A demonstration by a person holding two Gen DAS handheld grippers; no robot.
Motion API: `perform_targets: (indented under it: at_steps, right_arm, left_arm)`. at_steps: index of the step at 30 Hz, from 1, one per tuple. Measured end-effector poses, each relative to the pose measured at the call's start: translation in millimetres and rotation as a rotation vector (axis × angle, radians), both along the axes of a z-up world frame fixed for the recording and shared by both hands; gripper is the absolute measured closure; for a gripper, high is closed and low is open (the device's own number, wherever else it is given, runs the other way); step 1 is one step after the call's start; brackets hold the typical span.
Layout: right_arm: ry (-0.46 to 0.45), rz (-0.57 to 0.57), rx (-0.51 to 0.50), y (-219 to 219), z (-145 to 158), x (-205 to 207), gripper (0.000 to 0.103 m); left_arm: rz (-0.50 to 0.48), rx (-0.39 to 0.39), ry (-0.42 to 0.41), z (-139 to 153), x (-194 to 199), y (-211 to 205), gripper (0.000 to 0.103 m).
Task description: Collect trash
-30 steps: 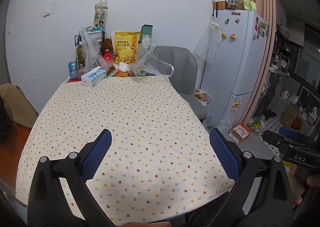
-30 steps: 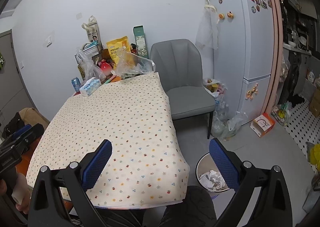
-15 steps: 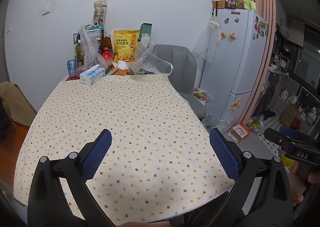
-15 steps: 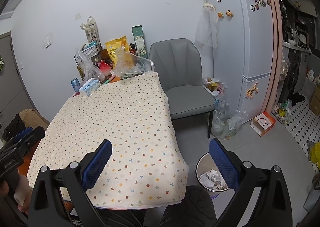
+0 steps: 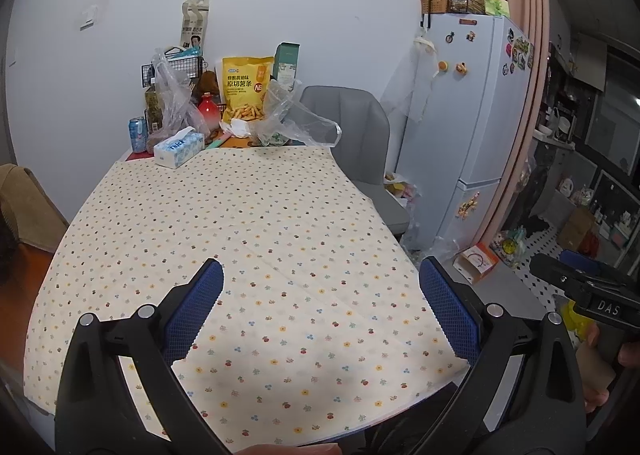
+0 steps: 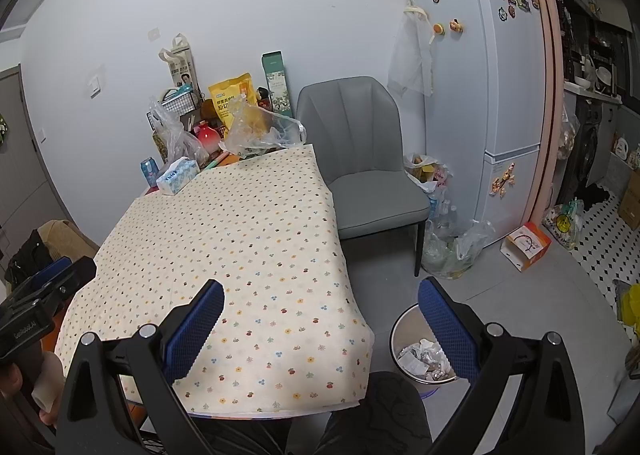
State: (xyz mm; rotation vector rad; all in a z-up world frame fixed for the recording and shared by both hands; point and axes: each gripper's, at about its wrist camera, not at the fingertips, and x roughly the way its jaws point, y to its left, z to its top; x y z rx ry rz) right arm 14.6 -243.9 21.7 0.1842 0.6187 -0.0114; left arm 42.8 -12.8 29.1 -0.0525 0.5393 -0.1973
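both tongs, left (image 5: 322,287) and right (image 6: 320,309), released; round metal trash bin of crumpled paper (image 6: 418,355) beneath right tongs. blue tissue box (image 5: 179,146) reads "thick".

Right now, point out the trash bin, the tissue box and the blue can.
trash bin (image 6: 400,329): right wrist view, on its left rim.
tissue box (image 5: 179,145): left wrist view, on its top face.
blue can (image 5: 137,133): left wrist view, on its side.
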Motion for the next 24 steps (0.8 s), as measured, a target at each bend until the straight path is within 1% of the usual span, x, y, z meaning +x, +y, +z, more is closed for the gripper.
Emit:
perform_targets:
  at_steps: [24]
  right_arm:
    - [-0.004, 0.006, -0.001, -0.7, -1.6, -5.0, 0.008]
  left_arm:
    - [-0.013, 0.002, -0.002, 3.1, -0.6, -6.4, 0.006]
